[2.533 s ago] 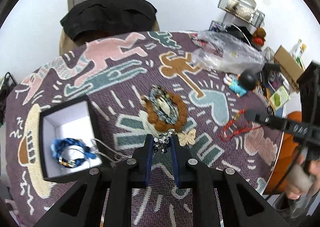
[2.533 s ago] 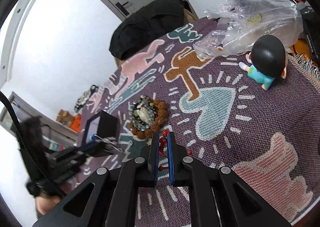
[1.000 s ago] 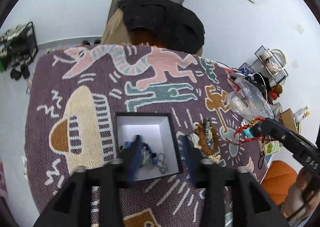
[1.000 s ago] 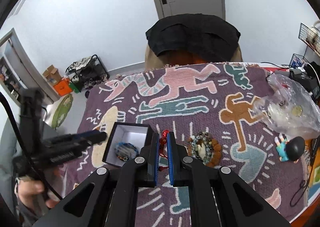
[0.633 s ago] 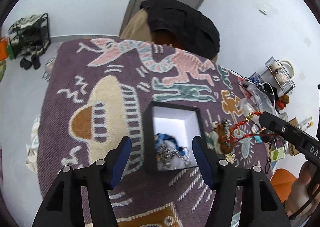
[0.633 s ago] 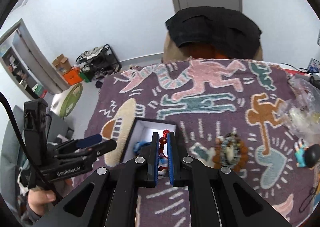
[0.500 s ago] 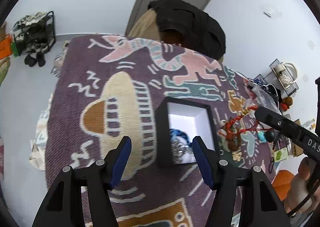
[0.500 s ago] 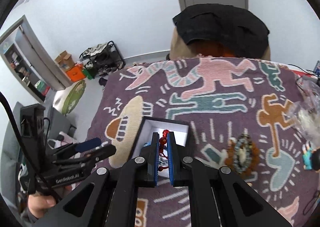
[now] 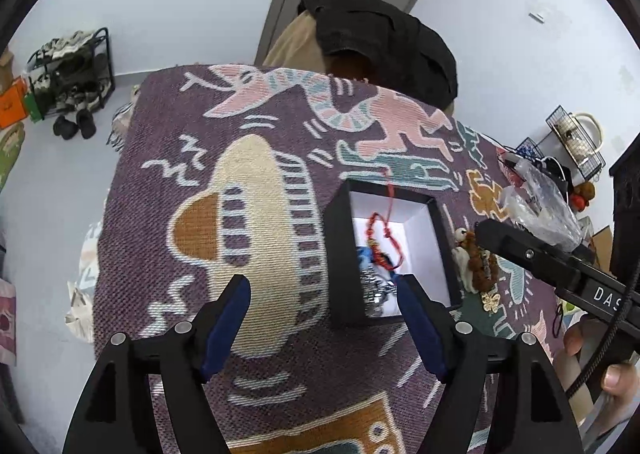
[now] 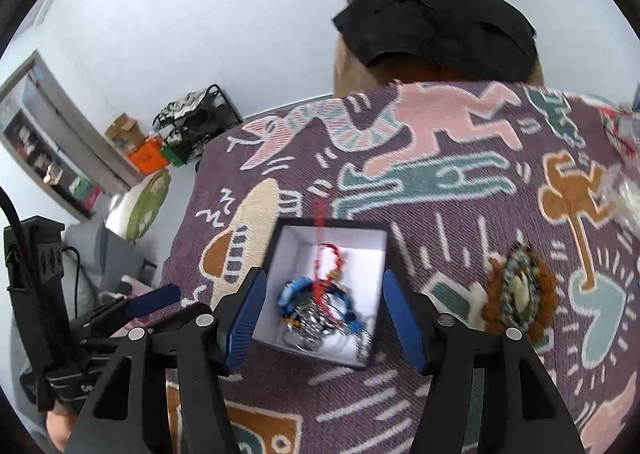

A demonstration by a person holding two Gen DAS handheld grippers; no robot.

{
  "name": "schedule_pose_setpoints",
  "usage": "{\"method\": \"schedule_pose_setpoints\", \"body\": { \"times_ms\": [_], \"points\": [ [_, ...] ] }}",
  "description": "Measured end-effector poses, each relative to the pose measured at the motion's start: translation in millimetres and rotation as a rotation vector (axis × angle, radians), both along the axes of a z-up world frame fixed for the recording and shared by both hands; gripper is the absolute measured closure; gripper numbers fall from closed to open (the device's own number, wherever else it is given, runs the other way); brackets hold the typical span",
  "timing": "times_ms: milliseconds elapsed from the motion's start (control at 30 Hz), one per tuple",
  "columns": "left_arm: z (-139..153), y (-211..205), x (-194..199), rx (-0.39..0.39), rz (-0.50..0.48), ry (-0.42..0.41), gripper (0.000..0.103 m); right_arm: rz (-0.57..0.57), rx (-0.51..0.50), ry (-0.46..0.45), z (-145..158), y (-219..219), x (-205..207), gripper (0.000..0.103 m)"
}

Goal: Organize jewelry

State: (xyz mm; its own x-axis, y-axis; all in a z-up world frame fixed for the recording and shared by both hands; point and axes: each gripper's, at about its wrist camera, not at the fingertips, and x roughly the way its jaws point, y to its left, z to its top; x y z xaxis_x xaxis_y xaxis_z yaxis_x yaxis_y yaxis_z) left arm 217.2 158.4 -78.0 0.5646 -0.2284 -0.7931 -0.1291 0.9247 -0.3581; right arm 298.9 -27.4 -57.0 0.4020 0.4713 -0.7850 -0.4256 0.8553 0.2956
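Observation:
A black box with a white inside (image 9: pixel 336 246) (image 10: pixel 276 254) sits on the patterned purple cloth. It holds a blue bracelet (image 10: pixel 292 290), a silver chain (image 10: pixel 308 328) and a red string bracelet (image 9: pixel 380 230) (image 10: pixel 326 274), whose cord trails over the far rim. My left gripper (image 9: pixel 324 318) is open and empty, above the box's near left side. My right gripper (image 10: pixel 320 314) is open and empty, right above the box. A brown bead bracelet around a grey one (image 10: pixel 520 294) (image 9: pixel 478 258) lies right of the box.
A clear plastic bag (image 9: pixel 536 190) and clutter sit at the table's right end. A chair with a black garment (image 10: pixel 436 26) stands behind the table. A small gold butterfly charm (image 9: pixel 491 300) lies by the bead bracelets. A shoe rack (image 9: pixel 68 78) is on the floor at left.
My right gripper has opened and let go of the red string bracelet, which now lies in the box. My left gripper has stayed open and drifted a little left of the box.

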Motion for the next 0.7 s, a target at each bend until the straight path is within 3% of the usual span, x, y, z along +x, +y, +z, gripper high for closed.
{"method": "schedule_pose_setpoints", "body": {
  "times_ms": [133,333,400,700],
  "points": [
    [5,-20,3,0.009,-0.036,-0.009,0.026,-0.057,0.029,0.006,1,-33,0,0.042],
    [15,-51,7,0.019,-0.084,-0.02,0.026,-0.102,0.084,-0.006,5,-75,-12,0.031],
    [18,-61,7,0.026,-0.102,-0.025,0.026,-0.119,0.079,-0.019,5,-88,-16,0.027],
    [22,-114,12,0.042,-0.177,-0.016,0.026,-0.216,0.027,0.018,-6,-157,-21,0.026]
  ]
}}
